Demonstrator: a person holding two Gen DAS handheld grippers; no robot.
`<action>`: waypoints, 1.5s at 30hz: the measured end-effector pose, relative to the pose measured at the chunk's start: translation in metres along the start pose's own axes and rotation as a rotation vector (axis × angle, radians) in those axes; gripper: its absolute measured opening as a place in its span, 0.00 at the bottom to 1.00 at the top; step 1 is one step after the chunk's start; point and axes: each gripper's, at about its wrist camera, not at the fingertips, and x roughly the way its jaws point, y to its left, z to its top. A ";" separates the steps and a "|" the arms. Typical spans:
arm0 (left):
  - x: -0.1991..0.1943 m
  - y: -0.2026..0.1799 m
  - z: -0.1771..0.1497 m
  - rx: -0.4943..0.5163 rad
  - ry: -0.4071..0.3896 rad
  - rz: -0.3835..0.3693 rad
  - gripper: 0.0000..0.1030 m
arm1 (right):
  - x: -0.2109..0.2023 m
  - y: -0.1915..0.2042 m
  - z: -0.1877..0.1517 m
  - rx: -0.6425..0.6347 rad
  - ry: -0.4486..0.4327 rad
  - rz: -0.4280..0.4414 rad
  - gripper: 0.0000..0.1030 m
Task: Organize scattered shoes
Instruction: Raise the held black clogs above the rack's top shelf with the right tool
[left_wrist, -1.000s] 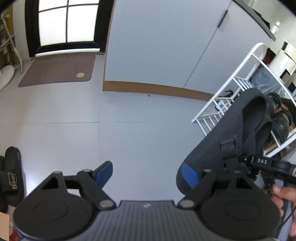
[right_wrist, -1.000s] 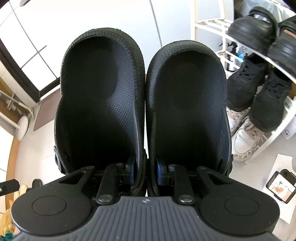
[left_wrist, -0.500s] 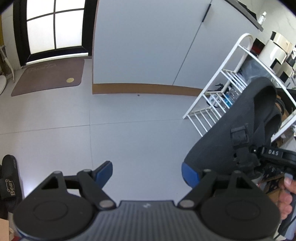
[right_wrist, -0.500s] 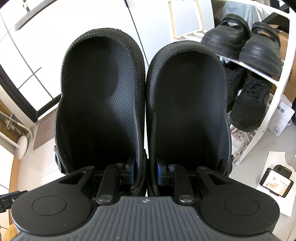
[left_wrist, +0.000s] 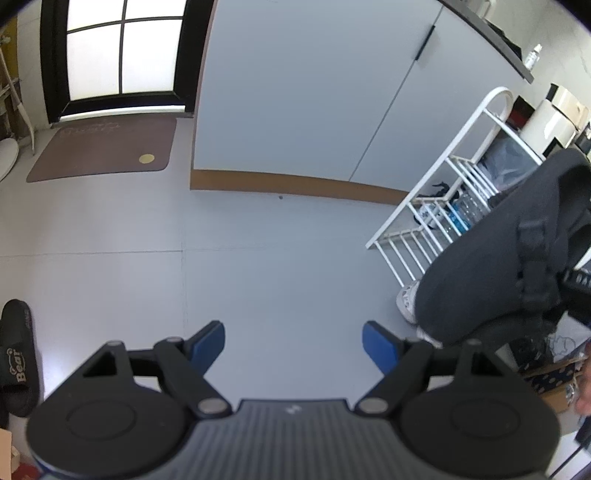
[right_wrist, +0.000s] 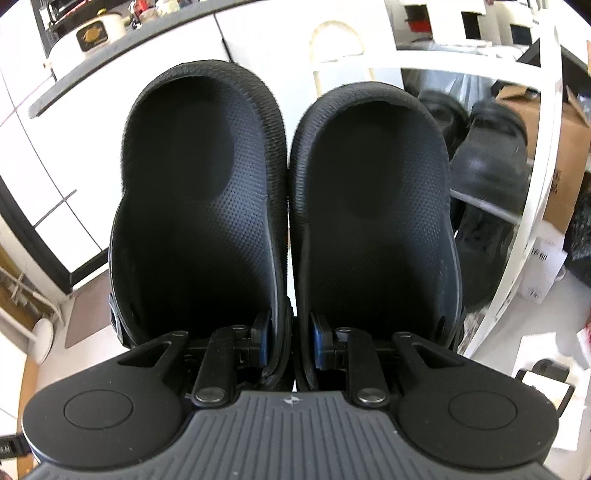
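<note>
Right tool (right_wrist: 290, 345) clamped on a pair of black clogs (right_wrist: 280, 206), blue pads pinching the two inner heel walls together, one pad inside each shoe. Clogs side by side, touching, insoles facing the camera, toes pointing away, held up off the floor in front of the white shoe rack (right_wrist: 535, 192). On the rack shelf just behind the right clog, a pair of black shoes (right_wrist: 487, 158), blurred; darker shoes on the level below, too blurred to tell. Cardboard box (right_wrist: 569, 147) past the rack's right post, papers on the floor beside it. Left tool (left_wrist: 293, 343) jaws wide apart, nothing between them, hanging over bare grey floor (left_wrist: 258, 266). From the left view the clogs show at the right edge, soles toward the camera, in front of the rack; a white sneaker (left_wrist: 406, 299) peeks out under them by the rack's foot. Black slipper (left_wrist: 16, 350) with "Bear" print lies on the floor at far left, well apart from the rack. Brown doormat (left_wrist: 107, 151) by the door.
</note>
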 end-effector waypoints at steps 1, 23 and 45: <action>0.000 0.000 0.001 -0.002 -0.004 -0.003 0.81 | -0.002 0.000 0.008 0.003 -0.011 -0.011 0.24; 0.000 -0.003 0.007 -0.003 -0.037 -0.064 0.82 | -0.058 -0.022 0.211 0.171 -0.177 -0.267 0.24; 0.011 0.026 0.023 -0.040 -0.038 0.007 0.82 | -0.019 -0.064 0.291 0.301 -0.156 -0.390 0.24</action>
